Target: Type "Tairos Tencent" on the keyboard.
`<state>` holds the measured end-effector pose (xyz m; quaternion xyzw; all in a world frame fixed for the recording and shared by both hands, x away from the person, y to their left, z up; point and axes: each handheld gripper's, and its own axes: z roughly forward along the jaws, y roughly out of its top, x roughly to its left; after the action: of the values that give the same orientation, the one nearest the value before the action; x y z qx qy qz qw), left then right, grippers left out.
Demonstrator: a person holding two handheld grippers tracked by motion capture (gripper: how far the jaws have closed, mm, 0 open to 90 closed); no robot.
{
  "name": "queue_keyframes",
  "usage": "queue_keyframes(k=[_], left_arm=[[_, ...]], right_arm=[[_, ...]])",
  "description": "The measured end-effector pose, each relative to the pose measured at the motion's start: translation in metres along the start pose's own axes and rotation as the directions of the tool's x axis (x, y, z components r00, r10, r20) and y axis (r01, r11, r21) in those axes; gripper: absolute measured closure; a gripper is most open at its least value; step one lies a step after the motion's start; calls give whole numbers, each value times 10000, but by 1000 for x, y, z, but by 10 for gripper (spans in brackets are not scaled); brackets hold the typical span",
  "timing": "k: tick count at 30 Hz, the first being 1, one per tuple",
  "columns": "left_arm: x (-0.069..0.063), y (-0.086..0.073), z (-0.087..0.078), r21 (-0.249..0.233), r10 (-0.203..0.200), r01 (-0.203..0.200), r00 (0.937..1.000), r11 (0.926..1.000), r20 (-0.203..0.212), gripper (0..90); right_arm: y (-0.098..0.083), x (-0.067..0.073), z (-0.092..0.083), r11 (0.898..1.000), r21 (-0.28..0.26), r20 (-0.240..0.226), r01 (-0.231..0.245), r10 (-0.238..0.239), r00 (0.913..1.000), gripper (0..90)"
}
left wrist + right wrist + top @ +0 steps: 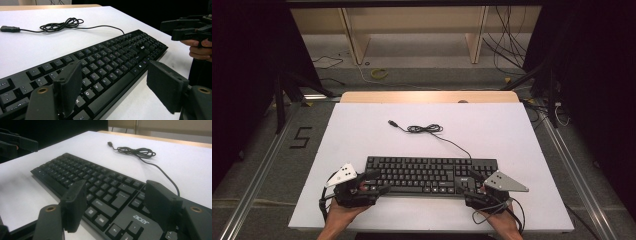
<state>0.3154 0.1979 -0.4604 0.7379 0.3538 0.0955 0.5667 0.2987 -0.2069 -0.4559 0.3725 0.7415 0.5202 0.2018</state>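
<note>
The black keyboard (431, 175) lay near the table's (362, 135) front edge, its cable (427, 129) coiled just behind. The left gripper (373, 182) and right gripper (474, 186) hovered over its ends, jaws wide, holding nothing. An uneven lift might have tipped it or dragged the cable.

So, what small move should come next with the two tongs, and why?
Probably lower both tongs and close them on the keyboard's ends. The left tongs and right tongs stand open, one over each end, holding nothing, and the keyboard lies flat on the table with its cable loose behind.
</note>
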Motion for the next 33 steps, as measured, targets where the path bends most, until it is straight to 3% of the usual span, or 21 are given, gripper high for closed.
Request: queue_keyframes(k=[11, 19, 24, 33], left_arm=[[1, 0, 0, 75, -112, 112, 9999, 9999, -19, 287], [3, 1, 0, 131, -124, 128, 9995, 9998, -302, 284], [6, 1, -1, 215, -240, 250, 9986, 9995, -473, 284], [14, 2, -2, 355, -515, 555, 9931, 9978, -1054, 291]], right_arm=[[4, 1, 2, 10000, -29, -38, -23, 23, 10000, 378], [13, 7, 11, 9999, 159, -406, 5, 2, 9992, 391], [25, 17, 24, 9992, 392, -867, 47, -13, 9962, 404], [37, 25, 50, 9954, 936, -1153, 188, -80, 9933, 419]])
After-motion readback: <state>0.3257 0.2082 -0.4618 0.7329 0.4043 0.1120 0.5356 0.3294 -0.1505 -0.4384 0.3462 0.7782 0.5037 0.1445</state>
